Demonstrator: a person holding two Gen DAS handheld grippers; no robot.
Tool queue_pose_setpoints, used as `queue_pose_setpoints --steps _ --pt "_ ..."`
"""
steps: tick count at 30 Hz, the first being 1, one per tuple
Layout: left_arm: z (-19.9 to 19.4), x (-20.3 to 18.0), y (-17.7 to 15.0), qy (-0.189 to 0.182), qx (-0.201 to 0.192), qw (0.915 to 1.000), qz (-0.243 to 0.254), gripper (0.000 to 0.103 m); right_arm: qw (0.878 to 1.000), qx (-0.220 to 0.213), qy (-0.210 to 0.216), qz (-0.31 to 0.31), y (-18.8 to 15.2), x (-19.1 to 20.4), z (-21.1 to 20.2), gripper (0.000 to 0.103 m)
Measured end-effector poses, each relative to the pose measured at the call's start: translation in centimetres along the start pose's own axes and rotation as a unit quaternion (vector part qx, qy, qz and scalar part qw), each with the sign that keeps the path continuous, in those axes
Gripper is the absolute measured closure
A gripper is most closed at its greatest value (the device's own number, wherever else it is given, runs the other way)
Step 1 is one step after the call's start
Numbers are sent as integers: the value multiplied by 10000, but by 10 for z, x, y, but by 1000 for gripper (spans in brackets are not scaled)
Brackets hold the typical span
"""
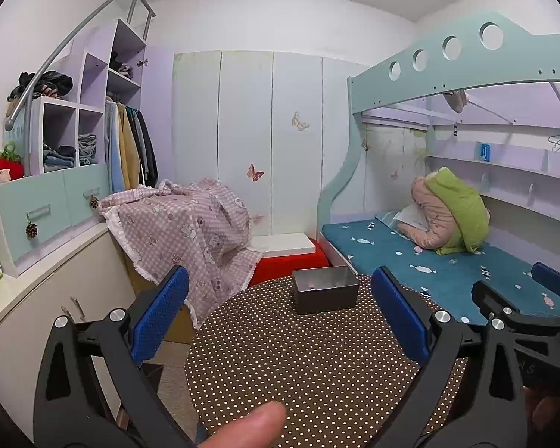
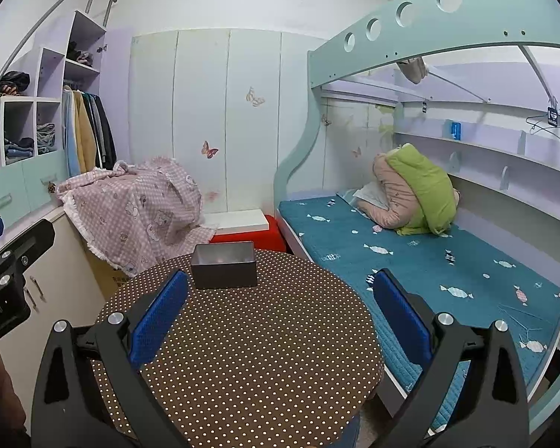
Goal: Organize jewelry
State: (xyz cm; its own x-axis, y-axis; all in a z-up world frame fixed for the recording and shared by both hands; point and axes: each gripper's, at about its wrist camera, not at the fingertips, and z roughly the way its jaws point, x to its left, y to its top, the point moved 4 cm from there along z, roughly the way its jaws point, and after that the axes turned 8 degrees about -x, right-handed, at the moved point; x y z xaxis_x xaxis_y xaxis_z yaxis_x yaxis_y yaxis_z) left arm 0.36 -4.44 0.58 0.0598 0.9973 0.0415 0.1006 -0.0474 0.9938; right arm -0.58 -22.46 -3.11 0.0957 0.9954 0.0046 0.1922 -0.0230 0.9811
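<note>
Grey metal box sits at the far edge of the round table, open on top, something small and pale on its floor in the left wrist view; we cannot tell what it is. In the right wrist view the same box stands left of centre on the table's far side. Brown cloth with white dots covers the table.

We hold the left gripper above the near part of the table, blue pads spread wide, nothing between them. A fingertip shows at the bottom of that view. The right gripper hangs over the near table as well, pads wide apart, holding nothing. Each tool shows at the edge of the other's view: right gripper to the right, left gripper to the left.

Beyond the table: a red stool topped with a white board, a pink checked cloth draped over something, a teal bed with a green and pink bundle, white wardrobe doors with butterfly stickers, open shelves with clothes.
</note>
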Motion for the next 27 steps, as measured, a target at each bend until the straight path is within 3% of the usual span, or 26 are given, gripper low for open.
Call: queue_pose_setpoints --steps 18,27 --pt "0 -3 -1 -283 -7 9995 -138 5 10000 40 3 23 0 1 -2 7" --pt "3 -2 -4 -161 73 9997 -154 5 10000 35 31 57 2 1 -2 7"
